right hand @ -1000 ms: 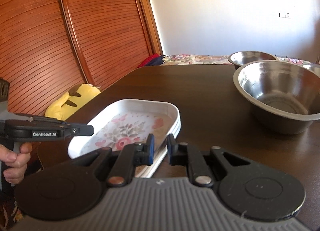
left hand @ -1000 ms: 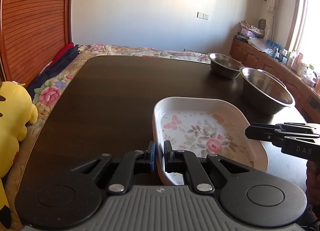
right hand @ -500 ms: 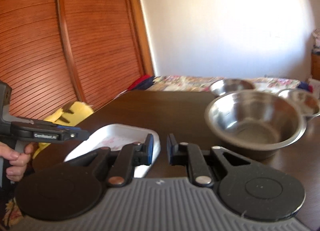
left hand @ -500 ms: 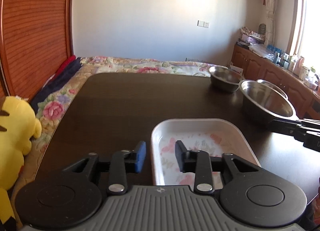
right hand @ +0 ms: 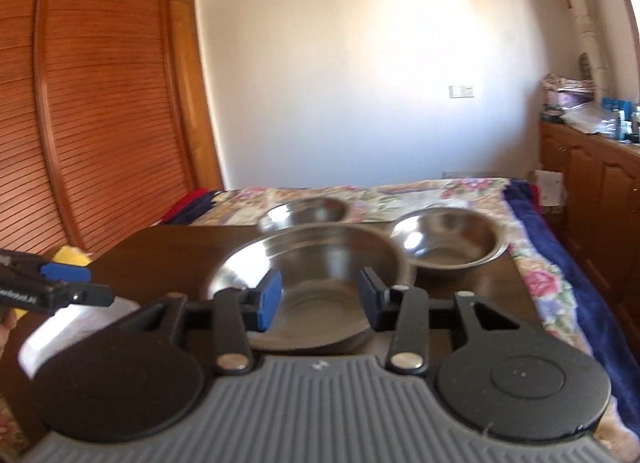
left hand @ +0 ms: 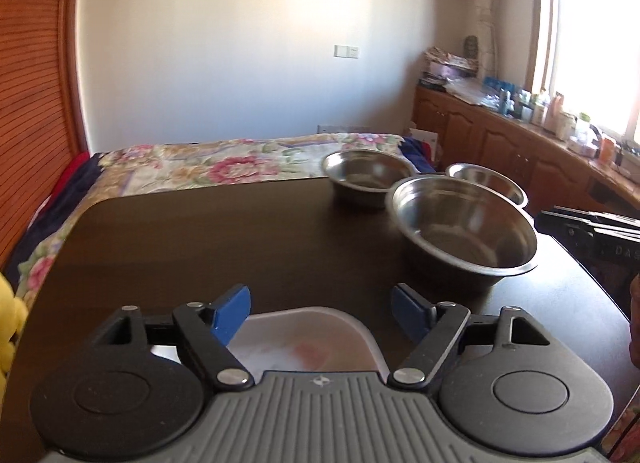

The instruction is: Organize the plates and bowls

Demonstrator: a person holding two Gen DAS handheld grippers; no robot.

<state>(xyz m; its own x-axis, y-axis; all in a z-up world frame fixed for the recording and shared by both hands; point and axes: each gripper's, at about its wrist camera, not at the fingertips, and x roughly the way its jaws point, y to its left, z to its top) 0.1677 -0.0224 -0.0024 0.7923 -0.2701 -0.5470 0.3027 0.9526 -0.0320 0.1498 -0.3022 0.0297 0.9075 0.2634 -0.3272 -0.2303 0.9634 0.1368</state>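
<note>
A white floral plate (left hand: 304,339) lies on the dark table (left hand: 208,247), just under my left gripper (left hand: 322,313), which stands open above its far rim with nothing held. Three steel bowls sit at the table's far right: a large bowl (left hand: 464,231), a smaller one (left hand: 366,175) behind it and another (left hand: 486,183) to the right. In the right wrist view my right gripper (right hand: 320,297) is open, with the large bowl (right hand: 312,267) just beyond its fingers. The plate's corner (right hand: 76,319) shows at the left, below the other gripper.
A bed with a floral cover (left hand: 208,167) lies beyond the table's far edge. A slatted wooden wardrobe (right hand: 92,111) fills the left. Wooden cabinets with clutter (left hand: 532,135) run under the window on the right. A yellow plush toy (left hand: 10,327) sits left of the table.
My left gripper let go of the plate's rim, opened wide and lifted back. My right gripper opened and swung from the plate toward the large bowl.
</note>
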